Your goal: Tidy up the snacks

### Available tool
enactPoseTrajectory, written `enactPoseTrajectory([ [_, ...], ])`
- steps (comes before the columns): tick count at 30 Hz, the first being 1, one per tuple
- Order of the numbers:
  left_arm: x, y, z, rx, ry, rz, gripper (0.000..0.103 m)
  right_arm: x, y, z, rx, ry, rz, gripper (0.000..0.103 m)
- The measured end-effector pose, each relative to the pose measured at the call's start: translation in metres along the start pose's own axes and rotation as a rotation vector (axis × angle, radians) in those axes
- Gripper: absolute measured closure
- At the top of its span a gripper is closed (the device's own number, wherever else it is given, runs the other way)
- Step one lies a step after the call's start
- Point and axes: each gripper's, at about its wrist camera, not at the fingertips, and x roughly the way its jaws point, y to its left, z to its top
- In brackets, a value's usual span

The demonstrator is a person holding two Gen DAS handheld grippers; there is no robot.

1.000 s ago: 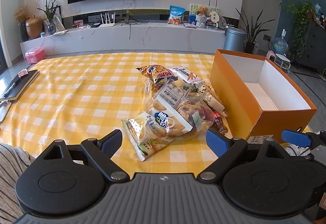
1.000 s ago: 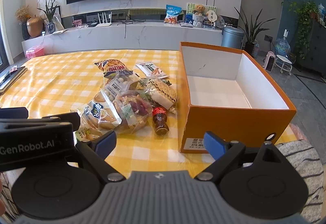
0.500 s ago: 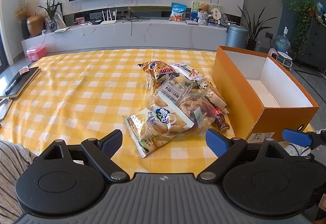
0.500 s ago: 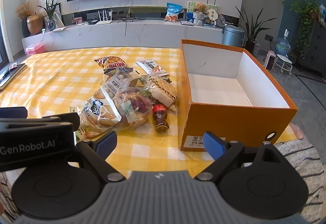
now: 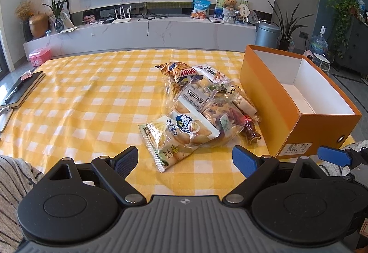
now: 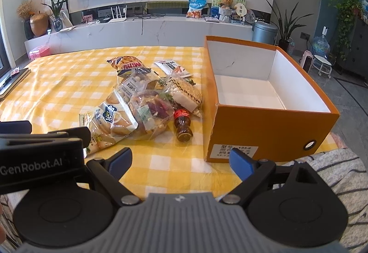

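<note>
A pile of snack bags [image 5: 197, 110] lies on the yellow checked tablecloth [image 5: 92, 101], with a small brown bottle [image 5: 249, 129] at its right. The nearest bag is a clear bread pack [image 5: 177, 135]. An empty orange box [image 5: 296, 96] stands right of the pile. In the right wrist view the pile [image 6: 147, 101], bottle [image 6: 182, 125] and box [image 6: 264, 101] show too. My left gripper [image 5: 185, 159] is open and empty, just short of the bread pack. My right gripper [image 6: 180, 161] is open and empty, before the bottle and box corner.
A dark notebook [image 5: 20, 89] lies at the table's left edge. The left gripper's body [image 6: 39, 151] sits at lower left of the right wrist view. A TV console [image 5: 147, 32] with plants and a bin stands beyond the table. Striped fabric lies at the near edge.
Both grippers have drawn back and risen slightly, so the pile and box look a little farther. Both stay open; nothing on the table moved.
</note>
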Motion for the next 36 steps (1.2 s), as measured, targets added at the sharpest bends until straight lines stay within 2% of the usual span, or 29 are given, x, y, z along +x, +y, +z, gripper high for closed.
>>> enactPoseTrajectory([
  [8, 0.003, 0.001, -0.001, 0.041, -0.024, 0.012, 0.000, 0.004, 0.003, 0.000, -0.012, 0.007, 0.020, 0.013],
  [17, 0.005, 0.008, 0.004, 0.030, -0.029, 0.011, 0.000, 0.002, 0.008, 0.003, -0.024, -0.001, 0.036, 0.012],
  [23, 0.013, 0.016, 0.010, 0.039, -0.029, -0.033, 0.000, 0.007, 0.009, 0.007, 0.003, 0.005, 0.056, 0.009],
  [25, 0.019, 0.019, 0.012, 0.052, -0.017, -0.032, 0.000, 0.011, 0.009, 0.009, 0.006, 0.018, 0.082, 0.004],
  [29, 0.031, 0.028, 0.018, 0.075, 0.012, -0.053, 0.000, 0.021, 0.007, 0.010, 0.039, 0.051, 0.132, 0.003],
  [32, 0.037, 0.035, 0.021, 0.092, 0.030, -0.100, 0.000, 0.030, 0.005, 0.009, 0.079, 0.077, 0.165, 0.003],
  [34, 0.040, 0.039, 0.024, 0.129, 0.032, -0.134, 0.000, 0.034, 0.004, 0.007, 0.088, 0.076, 0.174, 0.003],
  [36, 0.044, 0.041, 0.029, 0.191, 0.020, -0.111, 0.000, 0.039, 0.004, 0.006, 0.088, 0.074, 0.172, 0.003],
])
